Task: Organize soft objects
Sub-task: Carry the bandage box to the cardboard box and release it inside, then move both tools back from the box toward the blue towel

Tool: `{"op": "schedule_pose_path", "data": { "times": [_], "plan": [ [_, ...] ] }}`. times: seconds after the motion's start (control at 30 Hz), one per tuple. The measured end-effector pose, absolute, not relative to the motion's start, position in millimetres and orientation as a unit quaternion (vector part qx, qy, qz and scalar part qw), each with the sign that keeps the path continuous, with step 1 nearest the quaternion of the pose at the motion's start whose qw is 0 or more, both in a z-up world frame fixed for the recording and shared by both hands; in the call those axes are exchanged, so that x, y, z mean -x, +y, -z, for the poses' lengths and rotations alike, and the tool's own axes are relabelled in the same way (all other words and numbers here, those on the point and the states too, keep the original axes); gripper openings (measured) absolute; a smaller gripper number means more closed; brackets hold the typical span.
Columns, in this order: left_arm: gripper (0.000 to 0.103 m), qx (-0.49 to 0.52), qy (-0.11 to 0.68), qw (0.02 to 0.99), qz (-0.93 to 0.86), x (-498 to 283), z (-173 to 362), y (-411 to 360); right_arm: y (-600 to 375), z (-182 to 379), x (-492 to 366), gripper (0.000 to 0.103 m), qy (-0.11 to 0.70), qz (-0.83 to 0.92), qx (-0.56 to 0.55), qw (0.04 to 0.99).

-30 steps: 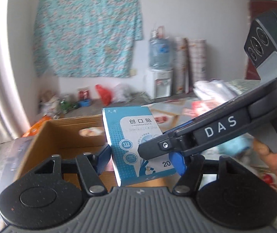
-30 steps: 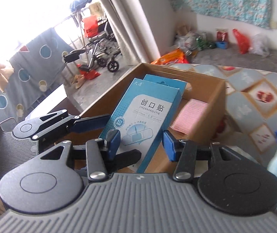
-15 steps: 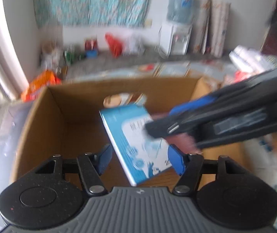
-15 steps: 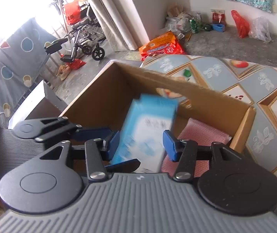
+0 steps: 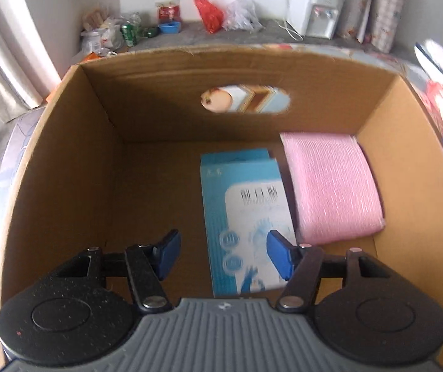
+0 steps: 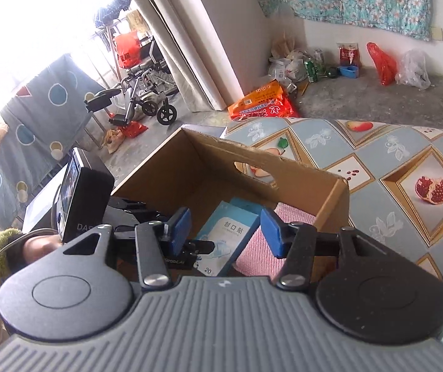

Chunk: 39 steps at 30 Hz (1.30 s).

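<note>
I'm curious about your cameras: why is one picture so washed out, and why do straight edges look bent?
Right wrist view: the bright window overexposes the upper left corner. Left wrist view: the fisheye lens bows the brown cardboard box walls, and the printing on the blue-and-white paper packet is slightly blurred.

Cardboard box (image 5: 66,161) floor bare at left; blue packet (image 5: 246,204) and pink cloth (image 5: 330,186) fill right

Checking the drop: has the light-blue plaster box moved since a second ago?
Yes. The light-blue plaster box went from upright above the brown cardboard carton's rim to flat on its floor, beside the pink folded cloth.
</note>
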<state>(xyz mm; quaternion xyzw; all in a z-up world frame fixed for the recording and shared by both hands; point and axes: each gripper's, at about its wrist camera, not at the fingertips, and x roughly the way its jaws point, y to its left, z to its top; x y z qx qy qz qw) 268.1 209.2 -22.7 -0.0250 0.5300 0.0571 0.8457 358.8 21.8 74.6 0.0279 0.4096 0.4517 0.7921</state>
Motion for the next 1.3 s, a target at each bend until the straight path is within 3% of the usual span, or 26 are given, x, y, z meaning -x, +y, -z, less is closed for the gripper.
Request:
{"op": "schedule_pose_path", "data": {
  "times": [0.33,0.43,0.83,1.03,1.3],
  "plan": [
    [0.058,-0.071,0.577,0.812,-0.051,-260.9,45.6,184.5,5.3,-69.9,-340.1,0.051,0.412,-0.454,-0.037,0.789],
    [0.052,-0.073,0.566,0.819,-0.053,-267.2,43.7,185.2,4.3,-68.5,-337.9,0.051,0.413,-0.454,-0.039,0.789],
    [0.051,-0.153,0.521,0.840,-0.014,-254.8,38.7,155.0,-0.4,-64.5,-339.3,0.052,0.417,-0.450,-0.043,0.788],
    [0.068,-0.157,0.512,0.844,-0.015,-249.0,28.2,149.5,-10.4,-71.2,-334.3,0.053,0.412,-0.443,-0.049,0.794],
    [0.076,-0.098,0.468,0.878,-0.026,-213.6,-22.0,158.2,-50.5,-96.1,-311.6,0.060,0.382,-0.428,-0.066,0.816]
  ]
}}
